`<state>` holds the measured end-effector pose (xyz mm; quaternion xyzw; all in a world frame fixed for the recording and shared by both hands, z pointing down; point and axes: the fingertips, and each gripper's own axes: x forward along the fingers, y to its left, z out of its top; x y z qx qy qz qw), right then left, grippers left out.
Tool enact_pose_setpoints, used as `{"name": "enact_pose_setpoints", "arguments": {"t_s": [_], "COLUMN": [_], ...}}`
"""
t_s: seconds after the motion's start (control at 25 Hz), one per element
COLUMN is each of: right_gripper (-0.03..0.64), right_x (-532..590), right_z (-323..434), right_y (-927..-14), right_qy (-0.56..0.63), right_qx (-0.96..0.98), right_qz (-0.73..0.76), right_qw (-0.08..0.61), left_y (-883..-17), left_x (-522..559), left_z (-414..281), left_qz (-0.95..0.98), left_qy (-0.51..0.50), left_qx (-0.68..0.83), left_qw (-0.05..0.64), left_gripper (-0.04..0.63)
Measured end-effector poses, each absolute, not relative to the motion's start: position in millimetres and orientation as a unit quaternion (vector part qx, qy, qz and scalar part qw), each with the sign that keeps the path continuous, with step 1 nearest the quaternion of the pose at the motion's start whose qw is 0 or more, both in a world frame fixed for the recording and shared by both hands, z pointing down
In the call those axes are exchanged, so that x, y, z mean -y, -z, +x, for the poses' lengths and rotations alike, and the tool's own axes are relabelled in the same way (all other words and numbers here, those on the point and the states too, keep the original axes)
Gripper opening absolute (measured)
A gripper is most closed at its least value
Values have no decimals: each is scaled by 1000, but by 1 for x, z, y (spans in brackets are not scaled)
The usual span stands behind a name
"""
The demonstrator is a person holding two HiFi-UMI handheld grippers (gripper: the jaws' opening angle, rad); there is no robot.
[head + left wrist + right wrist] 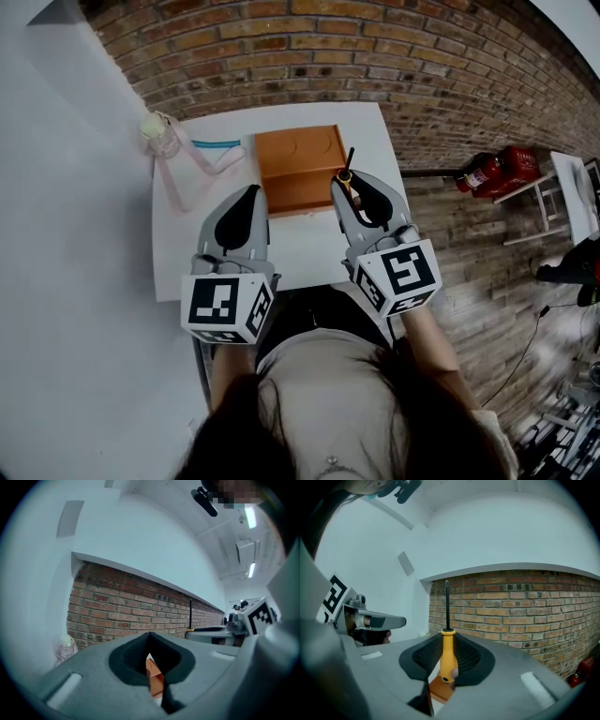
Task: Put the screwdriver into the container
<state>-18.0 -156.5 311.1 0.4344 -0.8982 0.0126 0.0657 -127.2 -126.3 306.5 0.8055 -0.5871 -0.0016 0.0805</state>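
step in hand: transport - right gripper (352, 187) fingers pinch screwdriver (448, 658) by handle, shaft upright, above near edge of orange container (298, 167) on counter (375, 131). left gripper (246, 202) fingers pressed together, empty. next - lower screwdriver into container, spread fingers.

White table (183, 244) stands against a brick wall (394, 56), with a white wall (66, 234) to the left. At the table's far left corner stands a clear bottle (155, 127) with pink ribbon (192, 173) trailing from it. A light blue strip (217, 144) lies beside it. Red fire extinguishers (492, 171) lie on the floor, right, next to a white stand (534, 202).
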Motion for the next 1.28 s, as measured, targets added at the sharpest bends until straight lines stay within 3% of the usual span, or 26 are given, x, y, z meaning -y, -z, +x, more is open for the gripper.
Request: {"name": "enact_pose_setpoints", "arguments": {"t_s": [1.28], "right_gripper": [75], "right_x": [247], "right_z": [-28], "right_y": [-384], "right_qy": [-11], "right_qx": [935], "right_qz": [312], "right_qw": [169], "left_y": [-317], "left_x": [189], "left_z": [-136], "left_qz": [742], "left_qy": [8], "left_qx": [663], "left_qw": [96], "left_gripper": [0]}}
